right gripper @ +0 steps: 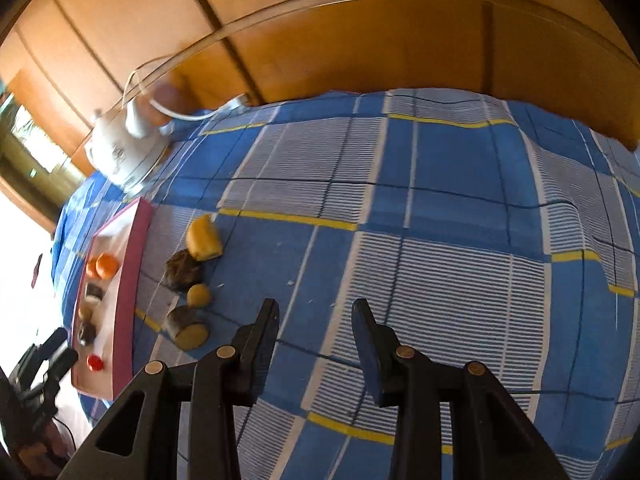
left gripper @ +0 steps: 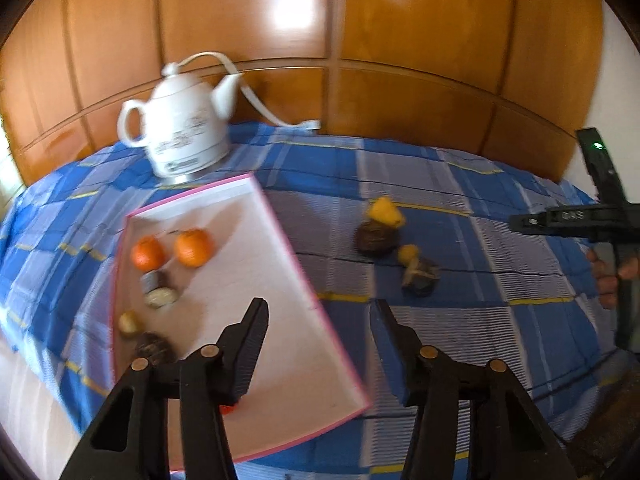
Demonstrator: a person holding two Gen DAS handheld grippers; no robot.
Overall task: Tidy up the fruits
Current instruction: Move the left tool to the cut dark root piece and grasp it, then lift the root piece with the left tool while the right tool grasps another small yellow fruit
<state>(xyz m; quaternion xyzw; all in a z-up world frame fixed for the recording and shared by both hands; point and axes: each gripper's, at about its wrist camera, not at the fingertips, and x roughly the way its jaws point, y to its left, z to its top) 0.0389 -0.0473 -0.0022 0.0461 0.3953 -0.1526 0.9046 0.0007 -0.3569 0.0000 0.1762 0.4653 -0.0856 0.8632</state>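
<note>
1. A room in a home is shown, not a lab or a workshop
2. A table is covered with a blue, white and yellow checked tablecloth (right gripper: 440, 168), as is seen in a dining room
3. A white ceramic electric kettle (left gripper: 182, 128) with its white cord (left gripper: 264, 108) is stood on the cloth
4. The wall behind is lined with glossy wooden panelling (left gripper: 420, 40)
5. Daylight is let in at the left edge of the right wrist view

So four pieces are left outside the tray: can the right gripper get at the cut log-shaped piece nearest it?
Probably yes: the right gripper is open and empty, and only bare tablecloth lies between it and the cut piece.
</note>
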